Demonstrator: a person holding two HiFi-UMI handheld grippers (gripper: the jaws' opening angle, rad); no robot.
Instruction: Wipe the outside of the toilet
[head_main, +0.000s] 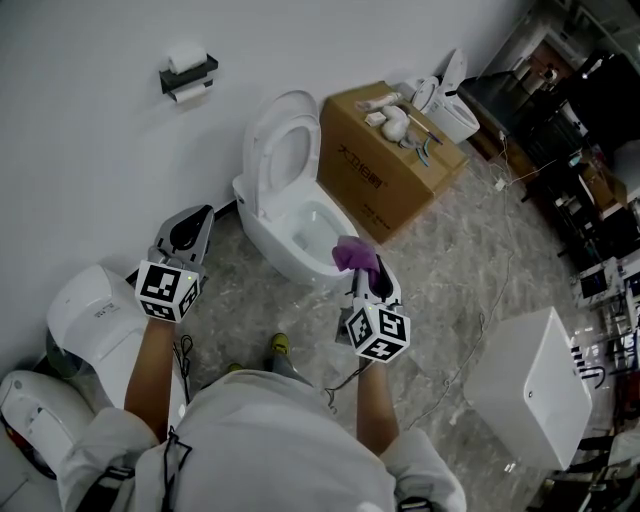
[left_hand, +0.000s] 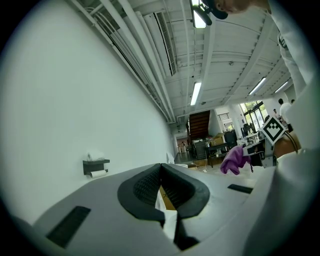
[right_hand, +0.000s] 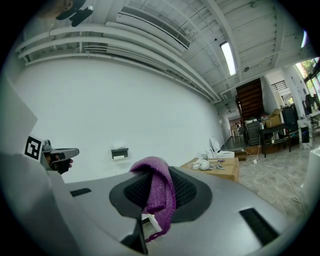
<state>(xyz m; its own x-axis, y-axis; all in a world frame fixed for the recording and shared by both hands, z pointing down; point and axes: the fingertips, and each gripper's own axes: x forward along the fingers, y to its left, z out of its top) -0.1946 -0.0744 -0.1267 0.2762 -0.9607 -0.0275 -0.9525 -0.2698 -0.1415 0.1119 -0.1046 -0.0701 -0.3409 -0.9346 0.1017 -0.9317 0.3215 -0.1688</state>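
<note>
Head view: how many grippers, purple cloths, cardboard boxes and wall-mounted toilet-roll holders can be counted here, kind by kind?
grippers: 2, the left gripper and the right gripper
purple cloth: 1
cardboard box: 1
toilet-roll holder: 1
total: 5

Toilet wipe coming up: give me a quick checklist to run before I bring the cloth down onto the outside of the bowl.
1. Cloth held by right gripper: ok, the jaws are shut on it.
2. Cloth spread for wiping: not ok, it hangs bunched in a narrow fold.
3. Cloth on toilet: not ok, it hangs free.
4. Left gripper out of the way: ok, shut on nothing, off to the left of the toilet.
5. Room beside the box: cannot tell whether a gap is left between it and the toilet.
6. Lid: ok, it is up.
</note>
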